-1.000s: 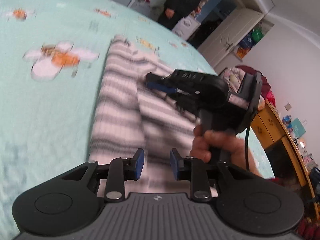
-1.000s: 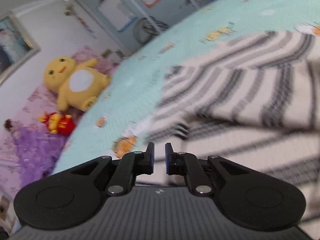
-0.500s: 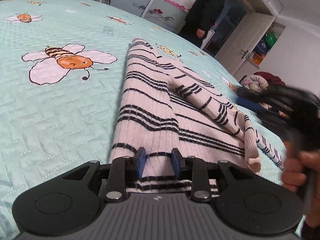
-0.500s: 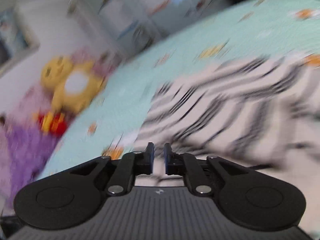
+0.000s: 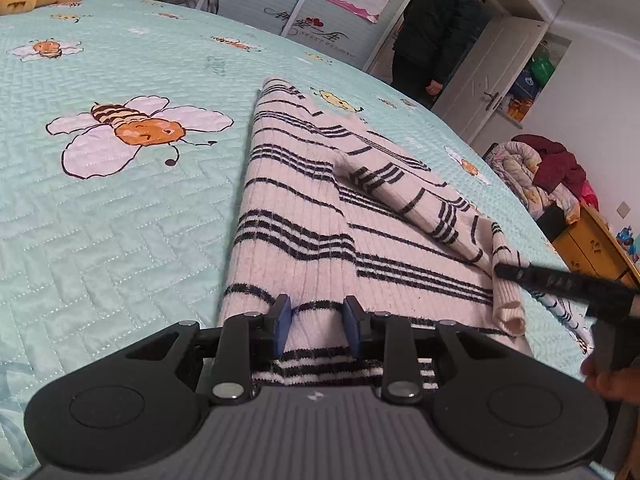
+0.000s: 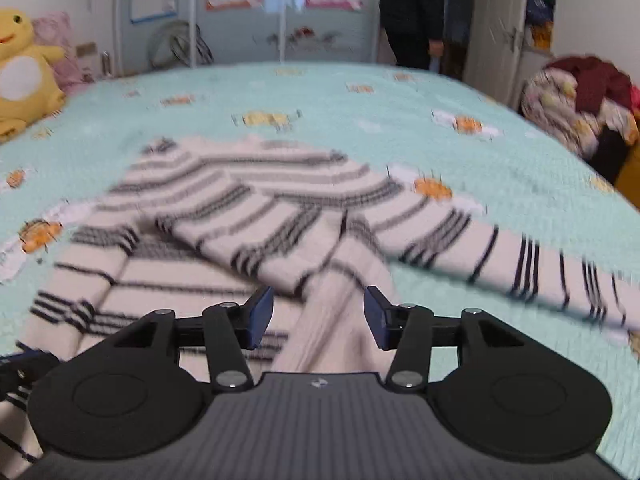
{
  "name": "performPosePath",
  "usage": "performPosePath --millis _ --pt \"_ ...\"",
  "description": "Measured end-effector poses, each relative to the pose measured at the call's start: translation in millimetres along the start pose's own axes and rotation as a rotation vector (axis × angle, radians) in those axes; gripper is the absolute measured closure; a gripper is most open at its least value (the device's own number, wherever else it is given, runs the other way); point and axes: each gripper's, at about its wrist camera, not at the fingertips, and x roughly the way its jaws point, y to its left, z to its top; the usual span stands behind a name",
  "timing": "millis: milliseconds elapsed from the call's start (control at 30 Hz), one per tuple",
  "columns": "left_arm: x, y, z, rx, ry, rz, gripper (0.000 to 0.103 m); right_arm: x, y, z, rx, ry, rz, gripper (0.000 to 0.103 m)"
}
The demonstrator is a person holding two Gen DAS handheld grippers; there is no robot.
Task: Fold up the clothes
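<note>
1. On the bed (image 5: 120, 220), over a mint quilt with bee prints, lies the striped sweater (image 5: 304, 208), partly folded; left side turned in along a straight edge.
2. One sleeve (image 5: 420, 204) lies diagonally across the sweater body, cuff at the sweater's right edge.
3. Left tool (image 5: 316, 324) sits at the near hem of the sweater, blue pads partly apart, a ridge of hem knit between them. Cannot tell whether the pads press on it.
4. Right tool (image 6: 318, 316): jaws have just been opening, now wide apart. Sweater fabric lies under the gap, pads not touching it; blurred view.
5. Right-wrist view: second sleeve (image 6: 520, 264) stretches off the sweater to the right across the quilt.
6. Left-wrist view: right tool's black body shows at the sweater's right edge, tip near the sleeve cuff, a hand (image 5: 612, 380) on its grip.
7. Beyond the sweater, past the far side of the bed: a person in dark clothes (image 5: 440, 28) by an open wardrobe (image 5: 500, 80); yellow plush toy (image 6: 20, 76) at the far left; pile of clothes (image 6: 580, 104) to the right.
</note>
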Motion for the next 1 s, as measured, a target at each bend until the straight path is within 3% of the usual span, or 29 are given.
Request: performPosePath --millis 100,200,233,267,300,467,600,800,1000 --pt "-0.3 1.3 0.4 -0.007 0.003 -0.005 0.071 1.0 6.2 -21.9 -0.03 0.005 -0.009 0.052" --pt "-1.3 3.7 1.6 -0.02 0.008 -0.015 0.071 5.5 10.0 -30.0 -0.09 -0.039 -0.087 0.054" --pt "-1.5 4.7 2.3 -0.025 0.011 -0.02 0.07 6.4 6.9 -30.4 -0.087 -0.05 -0.094 0.064" --pt "-1.7 5.8 3.3 -0.03 0.016 -0.026 0.07 6.1 0.2 -28.0 -0.058 -0.054 -0.074 0.089" --pt "-2.1 7.1 4.6 -0.038 0.021 -0.034 0.07 4.5 -9.6 -23.2 -0.009 -0.052 -0.028 0.101" --pt "-16.6 17.0 15.1 -0.085 0.009 -0.111 0.07 -13.6 -47.6 13.7 0.229 -0.063 0.181 0.1" --pt "-41.7 34.8 26.1 -0.141 -0.082 -0.113 0.069 -38.3 -38.7 64.3 0.265 -0.092 0.335 0.1" --pt "-57.2 68.9 35.2 -0.249 -0.121 -0.078 0.068 -86.2 36.2 122.4 -0.011 -0.11 0.517 0.1" --pt "-66.9 80.6 38.2 -0.273 -0.137 -0.081 0.068 -106.8 114.1 93.9 -0.35 0.008 0.643 0.1"
